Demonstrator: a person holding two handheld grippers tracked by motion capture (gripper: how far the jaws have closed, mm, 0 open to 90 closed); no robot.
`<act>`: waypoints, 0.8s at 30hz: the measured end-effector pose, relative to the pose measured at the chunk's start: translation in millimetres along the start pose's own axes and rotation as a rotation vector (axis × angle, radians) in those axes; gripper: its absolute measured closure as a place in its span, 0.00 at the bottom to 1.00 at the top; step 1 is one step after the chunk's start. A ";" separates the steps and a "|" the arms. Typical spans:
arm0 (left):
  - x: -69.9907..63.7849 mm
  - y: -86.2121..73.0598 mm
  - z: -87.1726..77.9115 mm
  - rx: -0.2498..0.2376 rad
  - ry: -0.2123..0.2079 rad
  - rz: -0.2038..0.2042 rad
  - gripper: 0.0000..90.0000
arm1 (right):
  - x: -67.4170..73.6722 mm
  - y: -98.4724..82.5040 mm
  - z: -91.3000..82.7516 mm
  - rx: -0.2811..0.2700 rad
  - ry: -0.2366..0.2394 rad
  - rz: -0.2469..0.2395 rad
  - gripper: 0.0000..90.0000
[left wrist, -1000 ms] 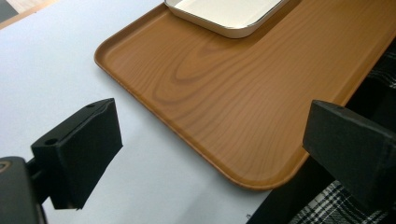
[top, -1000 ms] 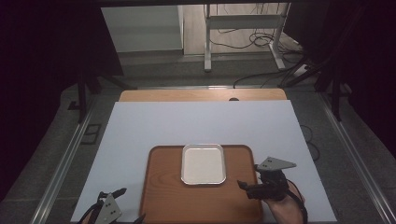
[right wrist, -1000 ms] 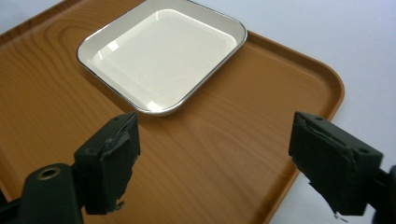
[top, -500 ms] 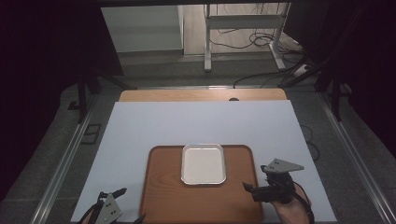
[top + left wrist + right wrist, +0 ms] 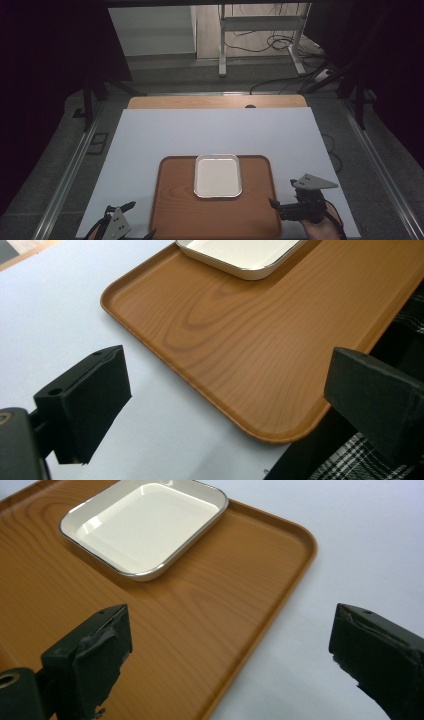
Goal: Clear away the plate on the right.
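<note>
the right gripper [image 5: 278, 210], jaws just opened wide and empty, sits beside the right rim of the brown rectangular wooden tray [image 5: 175, 210]; the left gripper [image 5: 137, 220], also released, sits off its near-left corner.

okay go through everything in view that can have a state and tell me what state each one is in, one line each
White dish: upright, empty, sitting on the tray's far half.
Wooden tray: flat on the white table cover, bare apart from the dish.
Left tongs: open, holding nothing, at the tray's near left corner.
Right tongs: open, jaws just been opening, nothing between them, over the tray's right edge.
</note>
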State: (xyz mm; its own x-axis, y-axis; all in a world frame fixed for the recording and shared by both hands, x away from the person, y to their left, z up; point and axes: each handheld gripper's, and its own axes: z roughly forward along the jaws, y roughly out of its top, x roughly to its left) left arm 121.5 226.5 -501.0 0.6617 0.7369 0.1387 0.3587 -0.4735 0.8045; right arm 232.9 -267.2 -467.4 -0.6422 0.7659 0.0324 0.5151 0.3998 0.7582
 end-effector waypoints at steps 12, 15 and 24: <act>0.1 0.1 0.3 0.002 -0.002 0.001 0.05 | -8.9 -16.7 -15.8 -0.003 -0.042 0.024 0.00; 0.3 0.1 0.4 0.002 -0.002 0.000 0.05 | -10.6 -19.6 -18.5 -0.004 -0.051 0.026 0.00; 0.7 0.1 0.3 0.000 -0.004 -0.003 0.05 | -17.4 -32.6 -26.7 -0.005 -0.078 0.045 0.00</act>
State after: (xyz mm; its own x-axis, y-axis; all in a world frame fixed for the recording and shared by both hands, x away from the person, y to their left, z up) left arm 122.2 226.7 -501.1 0.6634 0.7363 0.1334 0.3610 -0.4711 0.8048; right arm 212.2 -307.0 -475.3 -0.5726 0.8197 0.0157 0.5391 0.3621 0.7604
